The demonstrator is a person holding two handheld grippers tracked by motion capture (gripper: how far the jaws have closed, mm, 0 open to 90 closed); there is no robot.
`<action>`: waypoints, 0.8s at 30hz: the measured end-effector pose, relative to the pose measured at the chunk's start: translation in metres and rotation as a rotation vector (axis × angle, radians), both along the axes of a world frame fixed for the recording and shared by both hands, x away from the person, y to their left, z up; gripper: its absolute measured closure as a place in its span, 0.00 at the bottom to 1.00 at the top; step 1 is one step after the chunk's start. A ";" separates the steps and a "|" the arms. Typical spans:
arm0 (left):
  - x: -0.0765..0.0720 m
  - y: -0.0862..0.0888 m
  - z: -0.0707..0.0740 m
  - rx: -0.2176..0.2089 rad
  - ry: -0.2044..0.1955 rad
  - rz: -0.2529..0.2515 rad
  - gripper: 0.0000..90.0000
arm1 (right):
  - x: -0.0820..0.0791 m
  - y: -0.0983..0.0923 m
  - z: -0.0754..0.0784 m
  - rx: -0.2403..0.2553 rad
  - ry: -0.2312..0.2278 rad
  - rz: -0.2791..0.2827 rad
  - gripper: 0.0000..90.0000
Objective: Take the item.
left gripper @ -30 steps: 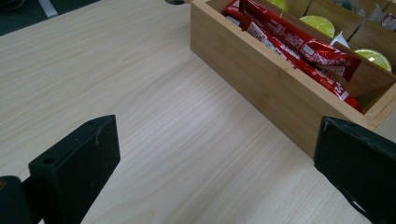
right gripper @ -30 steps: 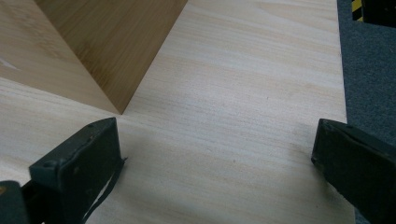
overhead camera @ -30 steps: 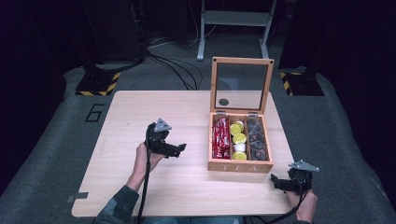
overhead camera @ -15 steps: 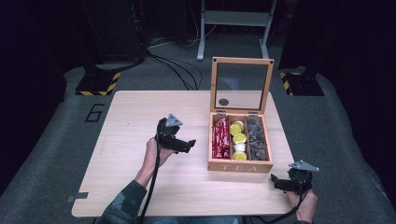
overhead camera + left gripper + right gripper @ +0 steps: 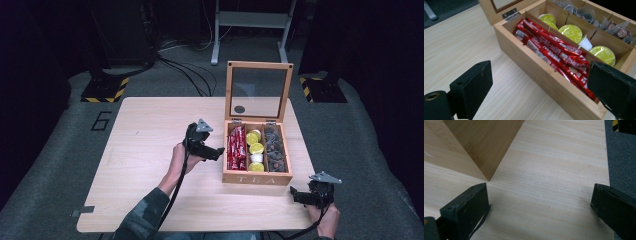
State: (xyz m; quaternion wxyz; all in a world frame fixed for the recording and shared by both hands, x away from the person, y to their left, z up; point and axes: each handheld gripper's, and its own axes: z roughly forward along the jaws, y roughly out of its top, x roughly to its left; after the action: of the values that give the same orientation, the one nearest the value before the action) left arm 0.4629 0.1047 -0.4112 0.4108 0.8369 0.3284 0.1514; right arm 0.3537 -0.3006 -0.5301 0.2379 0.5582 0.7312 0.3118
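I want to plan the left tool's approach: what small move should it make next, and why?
Probably ease the left tool forward over the wooden tea box's near wall: its jaws, though just narrowing, stand open and empty, facing the red stick packets in the nearest compartment.

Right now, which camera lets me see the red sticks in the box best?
The left gripper view: the red sticks lie close up, filling the nearest compartment, print visible. The high view shows them small, as a red strip in the box's left compartment. The right gripper view looks at the box's outer corner.
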 end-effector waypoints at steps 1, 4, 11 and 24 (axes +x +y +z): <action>0.001 -0.003 0.000 0.001 0.001 -0.003 0.09 | 0.000 0.000 0.000 0.000 -0.001 0.001 0.01; 0.003 -0.013 -0.001 0.005 0.002 -0.020 0.10 | 0.000 0.000 0.000 0.000 0.000 0.000 0.01; 0.010 -0.035 -0.004 0.022 0.013 -0.042 0.18 | 0.000 0.000 0.000 0.000 0.000 0.000 0.01; 0.023 -0.063 -0.012 0.043 0.047 -0.025 0.30 | 0.000 0.000 0.000 0.000 -0.001 0.001 0.01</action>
State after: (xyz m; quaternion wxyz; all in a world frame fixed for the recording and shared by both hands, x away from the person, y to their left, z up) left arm 0.4858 0.0414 -0.4228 0.3867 0.8530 0.3239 0.1336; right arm 0.3538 -0.3009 -0.5301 0.2383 0.5577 0.7313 0.3123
